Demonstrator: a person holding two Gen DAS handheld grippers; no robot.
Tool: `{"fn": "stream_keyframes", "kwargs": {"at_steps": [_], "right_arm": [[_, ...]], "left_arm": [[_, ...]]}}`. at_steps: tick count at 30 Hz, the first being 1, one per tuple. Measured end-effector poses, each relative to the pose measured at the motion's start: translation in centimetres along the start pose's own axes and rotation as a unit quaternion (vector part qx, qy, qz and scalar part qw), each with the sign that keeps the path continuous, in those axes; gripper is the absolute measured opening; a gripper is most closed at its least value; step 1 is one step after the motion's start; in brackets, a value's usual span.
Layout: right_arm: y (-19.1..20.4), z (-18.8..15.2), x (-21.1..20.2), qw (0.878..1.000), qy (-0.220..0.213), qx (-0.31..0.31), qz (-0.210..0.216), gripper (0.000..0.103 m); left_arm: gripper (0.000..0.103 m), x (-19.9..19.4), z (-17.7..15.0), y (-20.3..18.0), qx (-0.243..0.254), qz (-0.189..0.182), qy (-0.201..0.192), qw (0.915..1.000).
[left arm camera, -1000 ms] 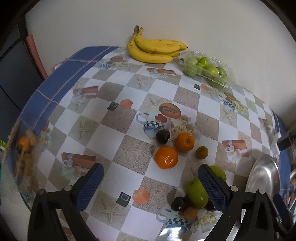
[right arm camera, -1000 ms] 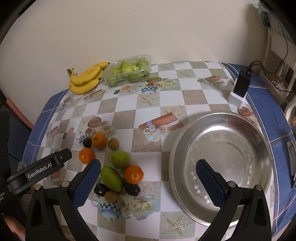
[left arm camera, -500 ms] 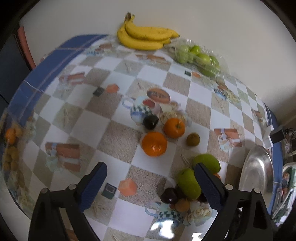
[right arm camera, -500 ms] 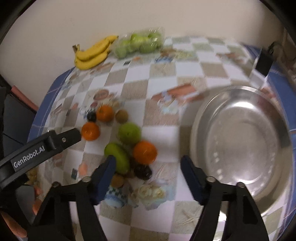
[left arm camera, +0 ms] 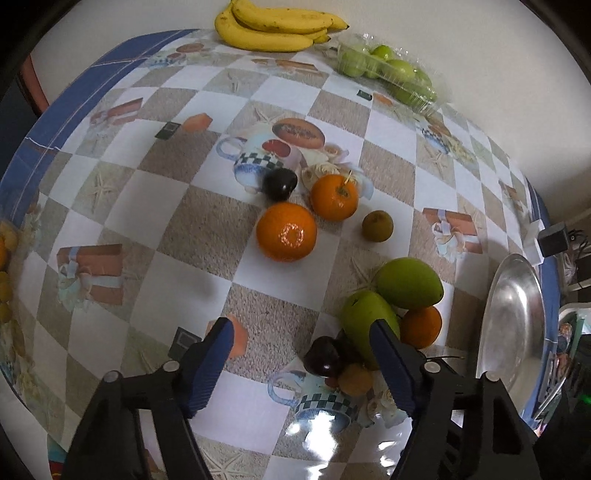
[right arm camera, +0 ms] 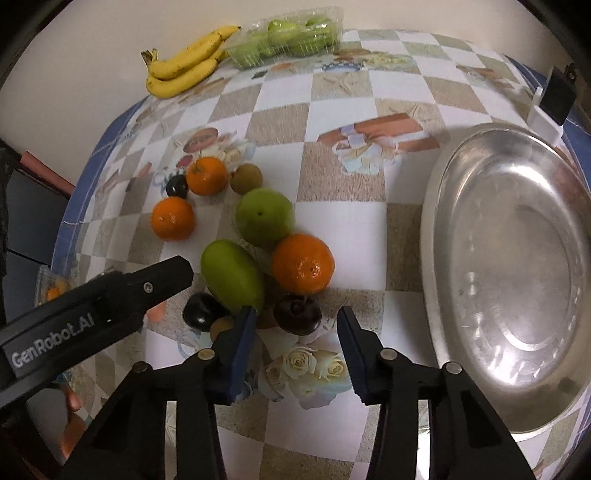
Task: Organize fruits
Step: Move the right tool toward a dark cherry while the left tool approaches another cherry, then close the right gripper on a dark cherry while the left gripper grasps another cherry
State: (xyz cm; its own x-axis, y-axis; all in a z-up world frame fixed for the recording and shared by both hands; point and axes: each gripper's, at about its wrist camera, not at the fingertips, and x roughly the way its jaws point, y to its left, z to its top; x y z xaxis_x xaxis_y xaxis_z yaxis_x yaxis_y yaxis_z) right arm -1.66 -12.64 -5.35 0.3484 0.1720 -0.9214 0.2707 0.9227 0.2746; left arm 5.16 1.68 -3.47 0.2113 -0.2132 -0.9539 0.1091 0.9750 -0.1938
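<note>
Loose fruit lies on the checked tablecloth. In the right wrist view my right gripper is open and empty, just in front of a dark plum, with an orange, a green mango and a green apple behind it. The empty steel bowl is to the right. In the left wrist view my left gripper is open and empty, low over the cloth beside a dark plum and the green mango. Two oranges lie farther ahead.
Bananas and a clear tray of green fruit sit by the far wall. A black-and-white charger stands behind the bowl. A small brown fruit and another plum lie near the oranges. The left gripper's body crosses the right view.
Both grippers have moved forward and down toward the fruit cluster. Both have narrowed their opening, the right one more. No fruit has moved.
</note>
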Motion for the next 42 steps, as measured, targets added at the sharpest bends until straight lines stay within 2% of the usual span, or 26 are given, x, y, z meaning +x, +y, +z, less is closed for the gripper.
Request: {"fn": "stream_keyframes", "kwargs": {"at_steps": [6,12,18,21,26,29,33,35,39,42], "right_arm": [[-0.2,0.2,0.1,1.0,-0.005,0.002,-0.011,0.042],[-0.2,0.2,0.0,1.0,-0.003,0.001,0.0,0.027],[-0.2,0.3,-1.1,1.0,-0.012,0.011,0.012,0.026],[-0.5,0.2,-2.0,1.0,-0.018,0.022,0.004,0.026],[-0.9,0.1,-2.8,0.999,-0.024,0.032,0.004,0.026],[-0.9,0.1,-3.1,0.999,-0.03,0.032,0.004,0.026],[-0.7,0.1,-3.3,0.999,-0.032,0.029,0.006,0.026],[-0.6,0.0,-3.4,0.999,-0.033,0.027,0.006,0.026],[-0.3,0.0,-3.8,0.999,-0.037,0.023,0.007,0.026],[-0.2,0.1,-4.0,0.999,-0.041,0.022,0.008,0.026]], "left_arm": [[0.073,0.6,-0.1,-0.1,-0.003,-0.002,0.011,0.9999],[0.071,0.6,-0.2,0.1,-0.007,-0.004,0.015,0.9999],[0.064,1.0,-0.3,0.1,-0.005,-0.007,0.021,0.9997],[0.059,1.2,-0.4,-0.1,-0.002,-0.004,0.027,0.9996],[0.044,1.8,-0.6,-0.5,0.005,-0.011,0.042,0.9991],[0.038,2.1,-0.7,-0.7,0.006,-0.022,0.049,0.9985],[0.034,2.1,-0.8,-1.0,0.011,-0.026,0.05,0.9984],[0.029,2.1,-0.8,-1.2,0.012,-0.03,0.052,0.9981],[0.027,2.0,-0.7,-1.1,0.007,-0.033,0.049,0.9982],[0.02,1.6,-0.6,-1.0,0.004,-0.032,0.04,0.9987]]}}
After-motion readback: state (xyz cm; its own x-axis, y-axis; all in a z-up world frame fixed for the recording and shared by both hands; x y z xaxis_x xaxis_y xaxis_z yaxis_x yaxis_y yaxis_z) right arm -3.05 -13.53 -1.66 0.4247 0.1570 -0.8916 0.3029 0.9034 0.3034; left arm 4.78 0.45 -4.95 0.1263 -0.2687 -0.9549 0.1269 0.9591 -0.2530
